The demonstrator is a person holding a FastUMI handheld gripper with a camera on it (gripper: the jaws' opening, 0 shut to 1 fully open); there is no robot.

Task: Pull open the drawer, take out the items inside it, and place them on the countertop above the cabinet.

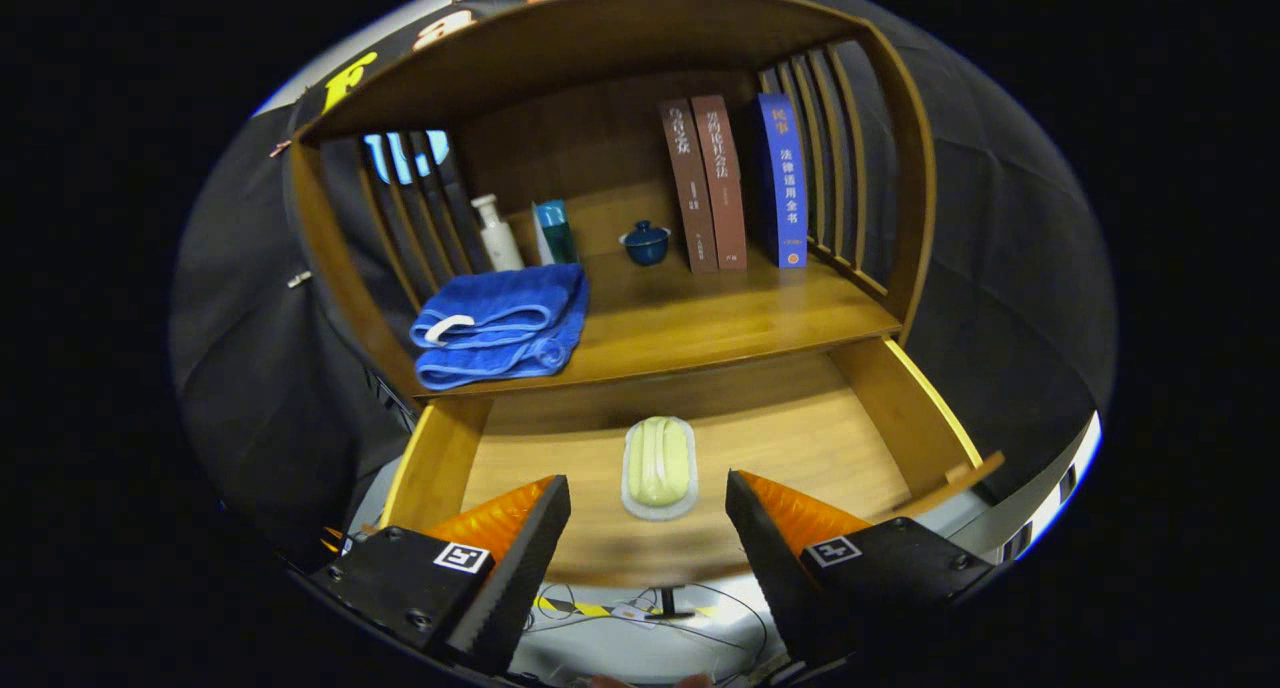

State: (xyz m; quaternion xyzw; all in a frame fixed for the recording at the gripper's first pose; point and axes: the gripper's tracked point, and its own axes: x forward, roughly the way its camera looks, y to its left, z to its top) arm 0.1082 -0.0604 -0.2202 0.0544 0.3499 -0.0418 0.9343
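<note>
The wooden drawer [890, 398] is pulled out below the countertop [720, 318] of the cabinet. On the drawer's floor lies a pale green oblong item on a white tray [659, 465], lengthwise toward the cabinet. My gripper [648, 528] hovers over the drawer's front part, open, with nothing between its fingers. The green item sits just ahead of the fingertips, in line with the gap between them.
On the countertop lie a folded blue towel [500, 323] at the left, a white bottle [497, 234], a teal box [556, 232], a small blue lidded cup [646, 242] and three upright books [735, 183] at the back. Slatted side walls [840, 158] and a curved top enclose the shelf.
</note>
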